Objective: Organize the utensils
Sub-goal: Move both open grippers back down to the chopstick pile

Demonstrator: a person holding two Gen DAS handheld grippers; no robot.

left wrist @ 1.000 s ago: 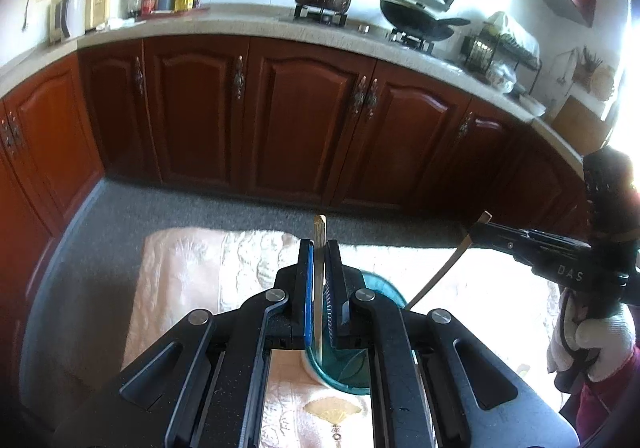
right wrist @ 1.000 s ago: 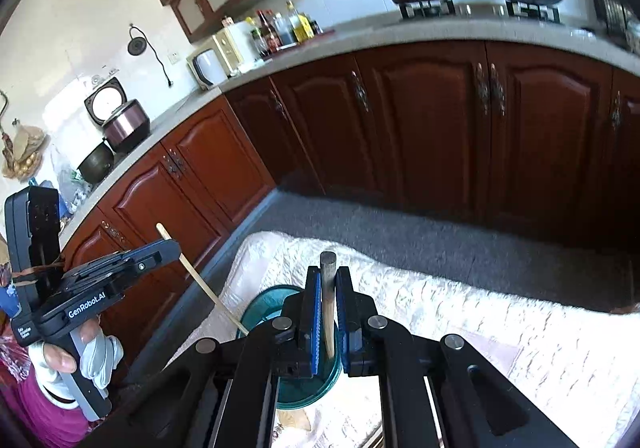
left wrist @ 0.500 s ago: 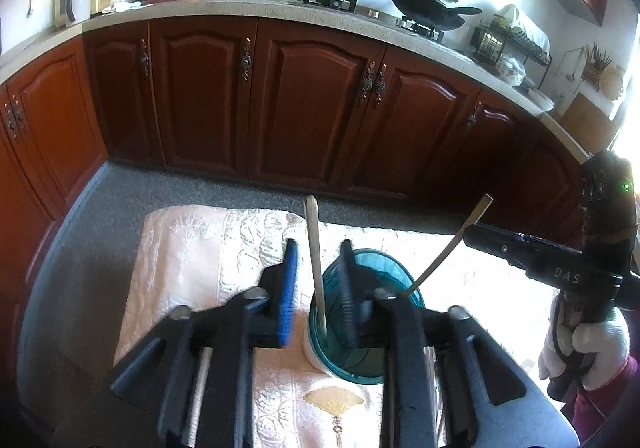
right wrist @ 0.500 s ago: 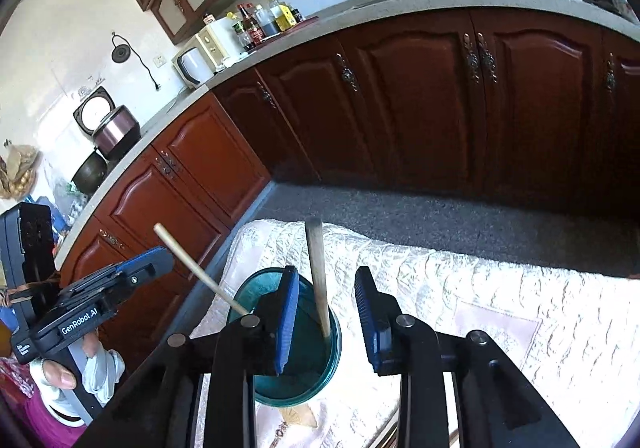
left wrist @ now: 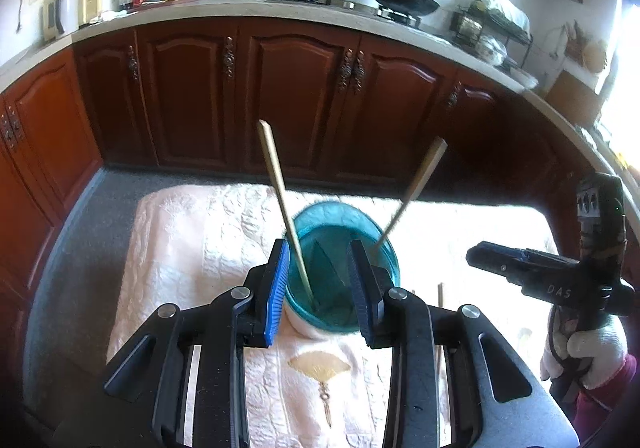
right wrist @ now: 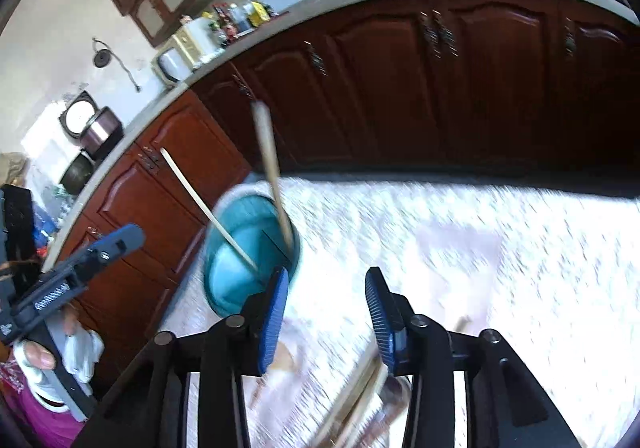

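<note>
Both chopsticks now stand in the cup [left wrist: 344, 268], leaning on opposite rims: left chopstick [left wrist: 280, 191], right chopstick [left wrist: 416, 183]. Left claw [left wrist: 320, 288] has just been opening, nothing between its jaws; right claw [right wrist: 326, 312] likewise, released. More sticks [right wrist: 356, 400] lie on the surface [left wrist: 192, 248] below the right claw, probably next.

The right wrist view was motion-blurred: the pale cloth [right wrist: 460, 248] and the sticks [right wrist: 360, 400] at bottom centre were smeared, their count unreadable. In the left wrist view, the cup's [left wrist: 384, 260] base lay hidden behind the left tool [left wrist: 320, 288]; bottle labels at upper left were too small.
</note>
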